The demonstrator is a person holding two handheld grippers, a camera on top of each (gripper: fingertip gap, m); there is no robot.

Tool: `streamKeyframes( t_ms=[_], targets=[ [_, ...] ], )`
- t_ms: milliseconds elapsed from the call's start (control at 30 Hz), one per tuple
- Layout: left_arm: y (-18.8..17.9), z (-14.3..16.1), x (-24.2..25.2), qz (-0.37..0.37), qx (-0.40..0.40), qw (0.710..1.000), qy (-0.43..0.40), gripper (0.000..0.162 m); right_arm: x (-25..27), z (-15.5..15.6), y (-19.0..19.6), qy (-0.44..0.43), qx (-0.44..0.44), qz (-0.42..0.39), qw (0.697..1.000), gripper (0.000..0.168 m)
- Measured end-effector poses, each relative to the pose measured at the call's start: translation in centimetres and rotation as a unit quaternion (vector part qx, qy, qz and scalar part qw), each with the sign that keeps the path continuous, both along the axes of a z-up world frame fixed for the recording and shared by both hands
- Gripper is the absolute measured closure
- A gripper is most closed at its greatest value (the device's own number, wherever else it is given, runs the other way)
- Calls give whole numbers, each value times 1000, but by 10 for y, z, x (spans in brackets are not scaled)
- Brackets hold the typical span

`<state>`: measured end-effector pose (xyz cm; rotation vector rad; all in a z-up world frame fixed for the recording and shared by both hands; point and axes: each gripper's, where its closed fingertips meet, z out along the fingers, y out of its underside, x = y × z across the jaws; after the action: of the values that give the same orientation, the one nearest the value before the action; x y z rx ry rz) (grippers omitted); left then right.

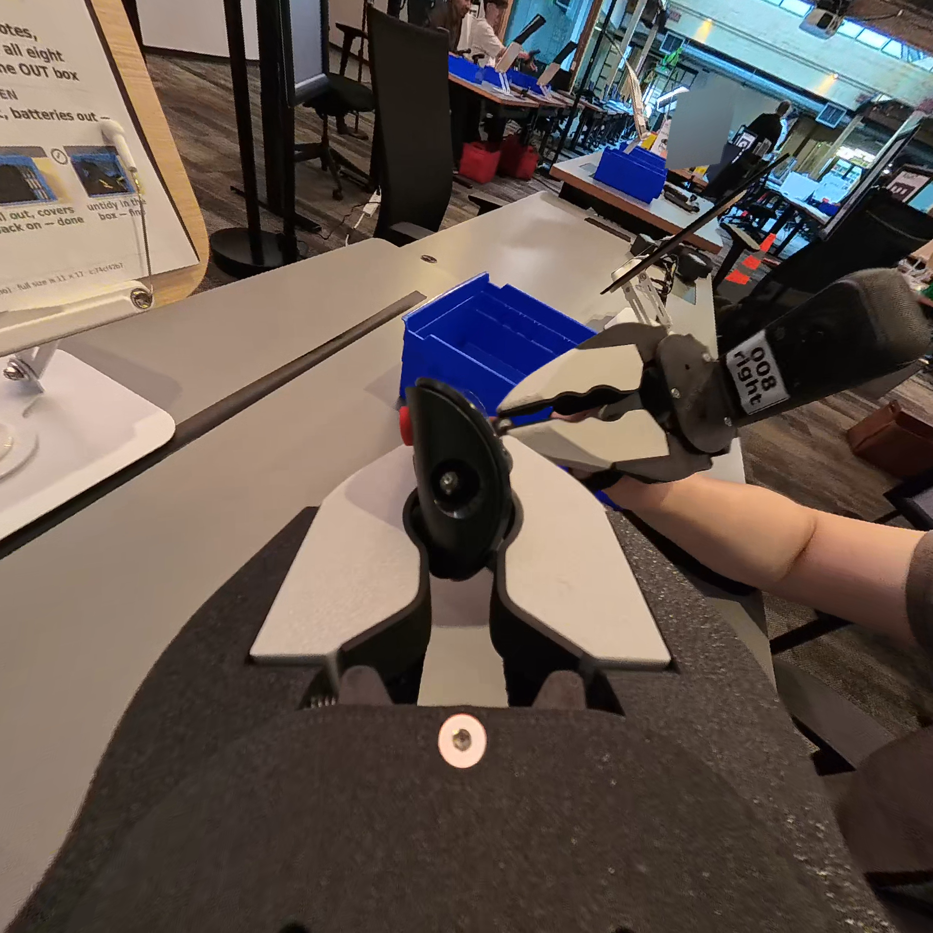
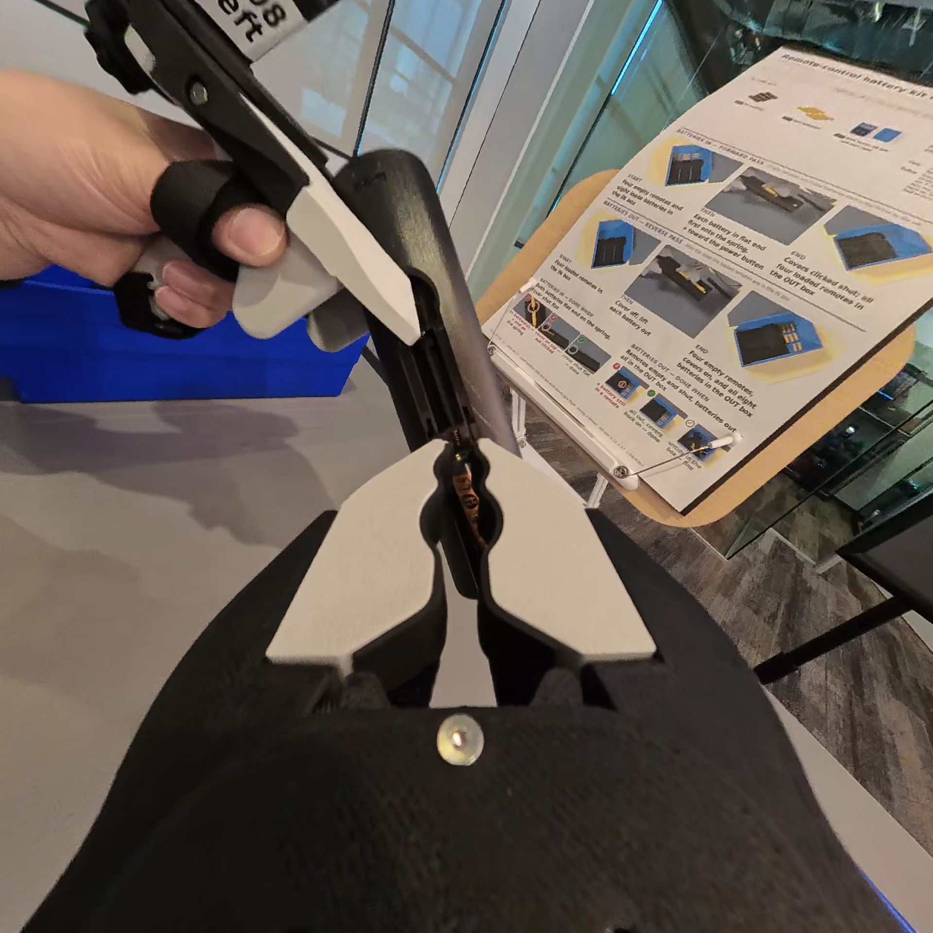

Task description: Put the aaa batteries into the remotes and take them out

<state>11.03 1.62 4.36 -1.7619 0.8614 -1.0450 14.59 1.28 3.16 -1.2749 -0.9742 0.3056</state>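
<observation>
Left wrist view shows the left hand-held gripper pinching a black remote by its end, up in the air over the grey tabletop. From here only the rounded end of the remote shows, with a small screw in it and a red button on its side. The right hand-held gripper comes in from the right, its tips pressed close at the edge of the remote. A blue bin sits on the tabletop just behind them, partly hidden by both.

Right wrist view shows something the first does not: the remote has its back open, and the long battery slot runs down it. The right hand-held gripper is pinching a dark AAA battery, whose top end is right at the bottom of the slot. A small spring shows there. The left hand-held gripper grips the remote higher up, held by a hand. An instruction board stands to the right on a stand.
</observation>
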Motion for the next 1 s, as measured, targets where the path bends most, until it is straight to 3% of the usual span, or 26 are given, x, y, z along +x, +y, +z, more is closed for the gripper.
streamKeyframes(
  t_ms=[167, 300, 433, 567, 700, 867, 1000],
  targets=[
    [4, 7, -10, 13, 9, 1000, -7, 140, 2, 25, -13, 44, -12, 37, 998, 161],
    [12, 19, -31, 50, 37, 998, 7, 139, -14, 16, -25, 37, -93, 102, 990, 161],
    [22, 41, -71, 124, 92, 988, 29, 139, -43, -56, -36, -90, -268, 147, 948, 161],
    [18, 62, -94, 143, 114, 983, 8, 139, -59, -133, -29, -209, -284, 104, 930, 161],
    [14, 76, -106, 141, 117, 983, -20, 139, -72, -169, -28, -242, -303, 93, 917, 161],
    [8, 88, -120, 135, 118, 982, -51, 139, -79, -171, -31, -218, -318, 117, 915, 165],
    [5, 97, -133, 131, 117, 981, -79, 139, -60, -141, -24, -180, -289, 109, 934, 156]
  ],
)
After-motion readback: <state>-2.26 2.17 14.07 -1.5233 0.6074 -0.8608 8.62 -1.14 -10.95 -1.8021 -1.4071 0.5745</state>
